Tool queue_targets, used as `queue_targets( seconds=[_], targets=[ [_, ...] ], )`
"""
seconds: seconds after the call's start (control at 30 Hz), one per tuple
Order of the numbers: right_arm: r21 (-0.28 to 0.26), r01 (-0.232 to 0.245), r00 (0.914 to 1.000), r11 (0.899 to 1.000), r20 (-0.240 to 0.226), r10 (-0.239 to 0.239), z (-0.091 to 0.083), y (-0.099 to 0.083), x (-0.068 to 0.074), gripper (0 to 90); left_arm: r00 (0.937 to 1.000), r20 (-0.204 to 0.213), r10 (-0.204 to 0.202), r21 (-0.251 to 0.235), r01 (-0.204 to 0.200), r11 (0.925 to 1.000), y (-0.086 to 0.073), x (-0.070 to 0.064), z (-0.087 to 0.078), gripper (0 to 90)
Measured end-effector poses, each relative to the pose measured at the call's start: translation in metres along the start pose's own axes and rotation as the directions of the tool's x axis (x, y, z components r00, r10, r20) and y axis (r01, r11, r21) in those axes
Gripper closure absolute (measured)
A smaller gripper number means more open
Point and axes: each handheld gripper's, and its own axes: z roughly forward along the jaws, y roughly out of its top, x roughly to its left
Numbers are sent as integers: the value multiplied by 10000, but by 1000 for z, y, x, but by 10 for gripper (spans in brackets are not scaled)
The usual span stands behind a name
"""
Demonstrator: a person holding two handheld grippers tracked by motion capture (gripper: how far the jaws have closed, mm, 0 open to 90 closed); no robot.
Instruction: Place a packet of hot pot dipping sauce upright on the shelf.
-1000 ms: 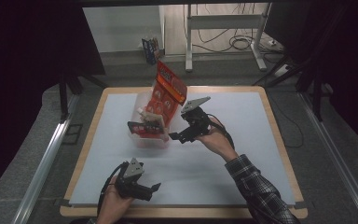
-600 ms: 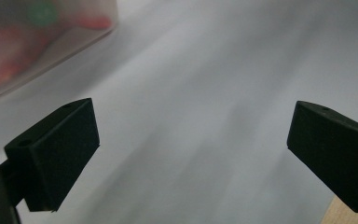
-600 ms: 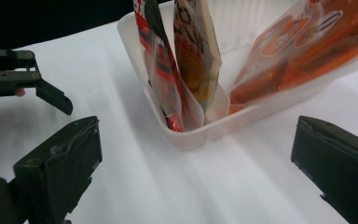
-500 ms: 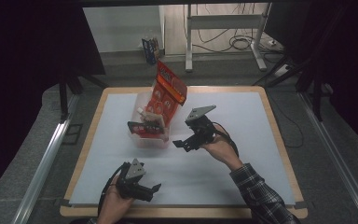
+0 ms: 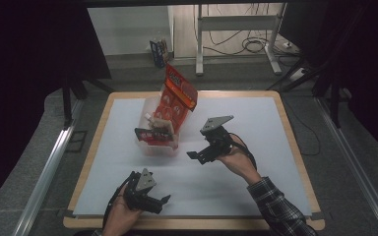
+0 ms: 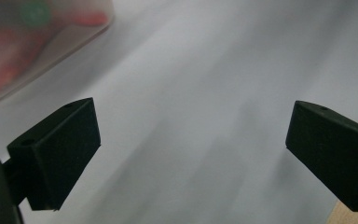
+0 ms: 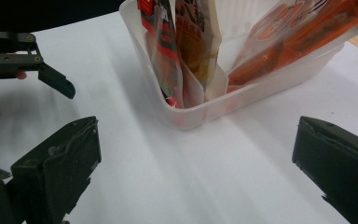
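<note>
High view: a person is holding two claws over a white mat [image 5: 256, 196] on a wooden table [image 5: 295, 142]. The right claw [image 5: 193, 156] is hanging just right of a clear tub [image 5: 150, 110] packed with red and orange snack packs [image 5: 177, 96], one pack rising tall above the rim. Its jaws are spread and pinching nothing. The left claw [image 5: 163, 199] is sitting low near the mat's front edge, well apart from the tub, jaws likewise parted and empty. Judging from this, the packing looks done or nearly so, and the sensible course is drawing the right claw clear on a level line, so a jaw is not clipping the tub's wall or the leaning pack.

Left gripper view: the left claw [image 6: 191, 135] is looking across bare mat, its black jaws standing wide. The tub [image 6: 42, 42] is showing as a blur at the upper left, well beyond the jaw tips.

Right gripper view: the right claw [image 7: 196, 163] is facing the tub [image 7: 191, 114] head-on, jaws wide with only mat between them. The tub's near corner is lying ahead of the gap, near but not touching. The packs [image 7: 168, 51] are standing upright inside, leaning on each other. The left claw [image 7: 51, 77] is reaching in at the upper left, apart from the tub.
</note>
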Motion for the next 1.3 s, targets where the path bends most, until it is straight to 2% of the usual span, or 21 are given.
queue_targets(
  seconds=[0.53, 1.3],
  targets=[
    [-150, 17, 9998, 9999, 194, -14, -13, -12, 7, 0, 9996, -207, 187, -124, -189, 9997, 0, -2, 0, 24],
    [-76, -95, 9993, 9999, 358, 98, -28, -31, 17, 0, 9998, -212, 4, -502, -15, 9987, 0, 1, -5, 17]
  ],
)
